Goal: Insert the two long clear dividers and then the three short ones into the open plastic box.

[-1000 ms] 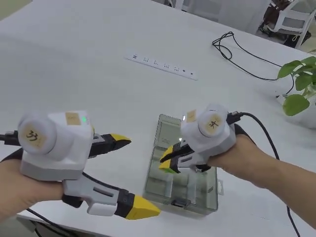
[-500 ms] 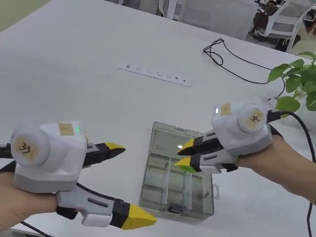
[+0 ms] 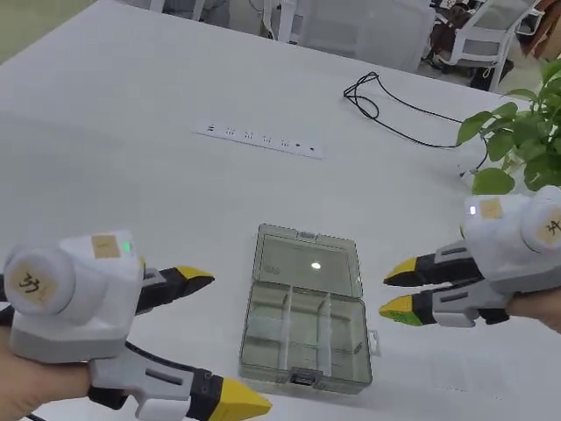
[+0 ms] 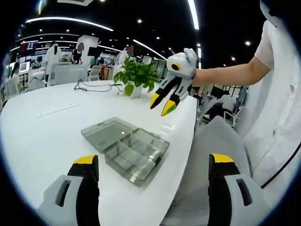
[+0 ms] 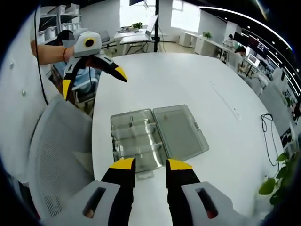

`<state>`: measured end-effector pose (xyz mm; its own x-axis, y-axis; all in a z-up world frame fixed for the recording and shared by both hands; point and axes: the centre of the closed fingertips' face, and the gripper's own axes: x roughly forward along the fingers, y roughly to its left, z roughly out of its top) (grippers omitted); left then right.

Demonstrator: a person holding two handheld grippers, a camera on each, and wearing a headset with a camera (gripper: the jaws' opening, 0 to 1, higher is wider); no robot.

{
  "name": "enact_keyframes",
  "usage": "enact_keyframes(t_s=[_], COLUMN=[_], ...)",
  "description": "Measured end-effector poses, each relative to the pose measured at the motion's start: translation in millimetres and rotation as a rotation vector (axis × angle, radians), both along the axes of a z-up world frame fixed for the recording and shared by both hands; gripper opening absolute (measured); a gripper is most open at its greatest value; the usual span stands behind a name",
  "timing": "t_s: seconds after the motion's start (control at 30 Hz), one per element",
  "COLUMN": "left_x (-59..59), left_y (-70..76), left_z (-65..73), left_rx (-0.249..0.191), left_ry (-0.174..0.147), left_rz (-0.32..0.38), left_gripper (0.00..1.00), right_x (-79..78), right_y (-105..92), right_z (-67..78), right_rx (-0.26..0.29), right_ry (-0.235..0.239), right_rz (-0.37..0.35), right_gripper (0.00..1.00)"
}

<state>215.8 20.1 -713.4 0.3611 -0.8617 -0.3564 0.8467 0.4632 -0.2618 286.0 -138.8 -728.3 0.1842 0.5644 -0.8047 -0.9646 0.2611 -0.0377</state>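
Note:
The clear plastic box (image 3: pixel 302 311) lies open on the white table, its lid flat on the far side. Clear dividers (image 3: pixel 286 321) stand in its tray and split it into several compartments. My left gripper (image 3: pixel 230 342) hovers at the box's near left, jaws wide open and holding nothing. My right gripper (image 3: pixel 388 294) hangs off the box's right side, a little above the table. It is open by a narrow gap, with nothing between its jaws. The left gripper view has the box (image 4: pixel 127 148) ahead of the left gripper (image 4: pixel 154 162). Beyond it hangs the right gripper (image 4: pixel 162 104). The right gripper view looks down on the box (image 5: pixel 155 134) past the right gripper (image 5: pixel 150 165).
A white power strip (image 3: pixel 259 140) lies beyond the box. A black cable (image 3: pixel 386 105) loops at the back. A potted plant (image 3: pixel 517 140) stands at the far right. The table's near edge runs just below the box, with a grey mesh chair (image 5: pixel 61 160) beside it.
My right gripper has drawn back from over the box to the right and now stands clear of it. The left gripper has hardly moved. The head camera has shifted.

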Motion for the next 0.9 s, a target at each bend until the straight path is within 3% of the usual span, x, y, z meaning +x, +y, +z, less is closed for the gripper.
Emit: enact_keyframes(t_s=[0.3, 0.5, 0.7, 0.9], left_x=[1.6, 2.6, 5.1, 6.0], left_y=[1.1, 2.9, 5.6, 6.3], left_z=[0.5, -1.1, -2.9, -6.4], left_rx=[0.0, 0.002, 0.004, 0.01], left_ry=[0.004, 0.011, 0.018, 0.027], left_rz=[0.001, 0.005, 0.013, 0.016], left_gripper=[0.99, 0.99, 0.99, 0.99], right_x=[-7.6, -13.9, -18.6, -19.3], right_y=[-52.2, -84.3, -102.0, -116.2], right_z=[-23.7, -54.3, -74.6, -95.5], right_rx=[-0.089, -0.192, -0.266, -0.354], right_ry=[0.038, 0.078, 0.101, 0.105], right_rz=[-0.005, 0.04, 0.098, 0.158], right_gripper=[0.33, 0.41, 0.48, 0.48])
